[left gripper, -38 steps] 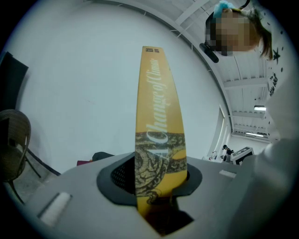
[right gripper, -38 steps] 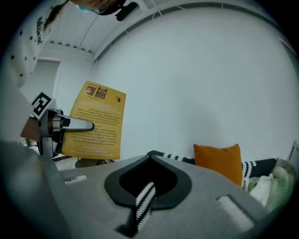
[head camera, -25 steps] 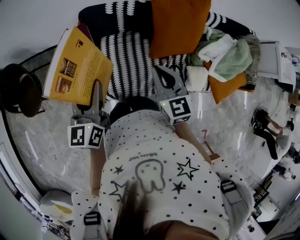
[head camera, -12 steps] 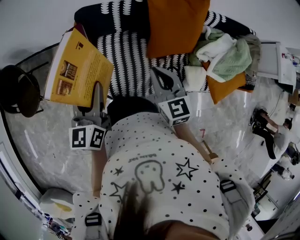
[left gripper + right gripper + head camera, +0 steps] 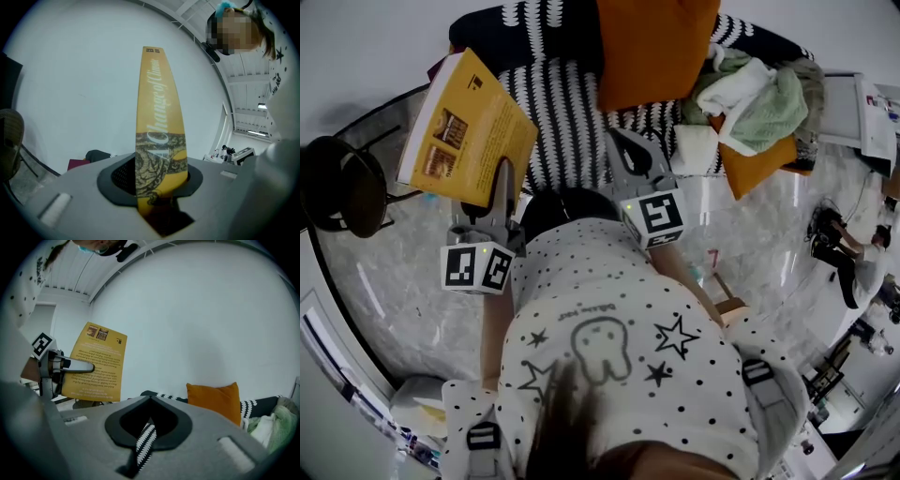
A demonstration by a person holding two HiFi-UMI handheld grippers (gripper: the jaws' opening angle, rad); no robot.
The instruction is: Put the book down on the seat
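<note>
The left gripper [image 5: 502, 171] has its jaws partly closed on one yellow book [image 5: 469, 131]. They clamp its lower end at the spine, and the spine stands straight up out of the gap. The rest of the book rises ahead of and above those jaws, back cover tilted toward the head camera. It is in the air, off the left edge of the one black-and-white striped seat [image 5: 562, 112], and not resting on it.

The right gripper [image 5: 619, 142] has its jaws drawn together to a thin slit. Nothing is gripped, and only the striped seat cover shows through the slit, straight ahead and below. From these jaws the book and the left gripper are up and to the left.

Two orange cushions are in view. One [image 5: 652, 47] stands ahead and to the right of the right jaws. The other [image 5: 759, 164] lies farther right under one heap of white and green clothes [image 5: 750, 98]. One black chair [image 5: 342, 187] stands left of the left jaws.
</note>
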